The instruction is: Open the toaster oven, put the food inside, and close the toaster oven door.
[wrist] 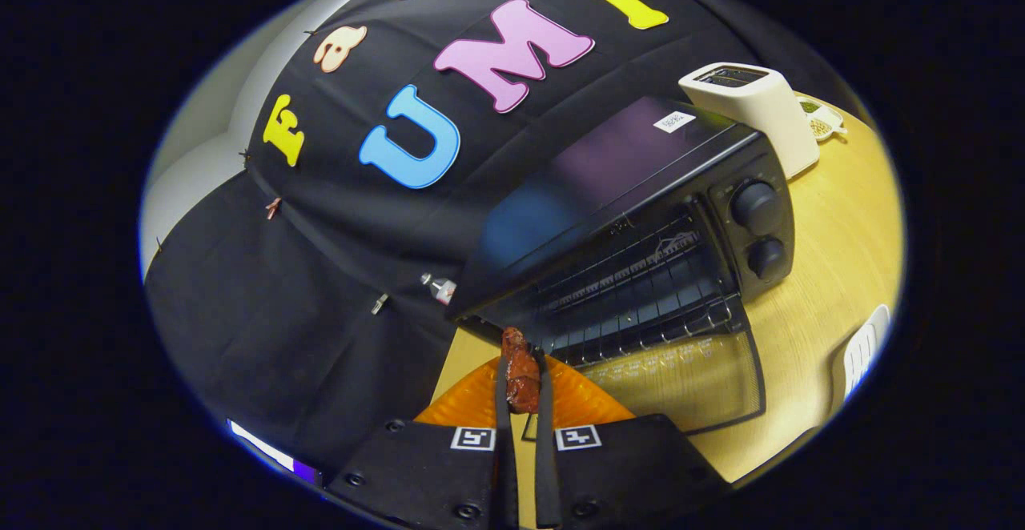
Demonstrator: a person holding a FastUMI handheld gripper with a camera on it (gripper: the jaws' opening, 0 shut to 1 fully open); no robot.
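A black toaster oven (641,194) stands on the wooden table, its glass door (689,378) folded down flat and the wire rack (641,298) showing inside. My gripper (522,378) is shut on a reddish-brown piece of food (520,370), which sticks up between the two black fingers (502,410). The food hangs above an orange plate (472,402), just short of the oven's left front corner and of the open door.
A white pop-up toaster (753,106) stands behind the oven, with a small dish (821,122) beside it. Two knobs (757,206) sit on the oven's right panel. A white object (865,350) lies on the wooden table (833,258) to the right.
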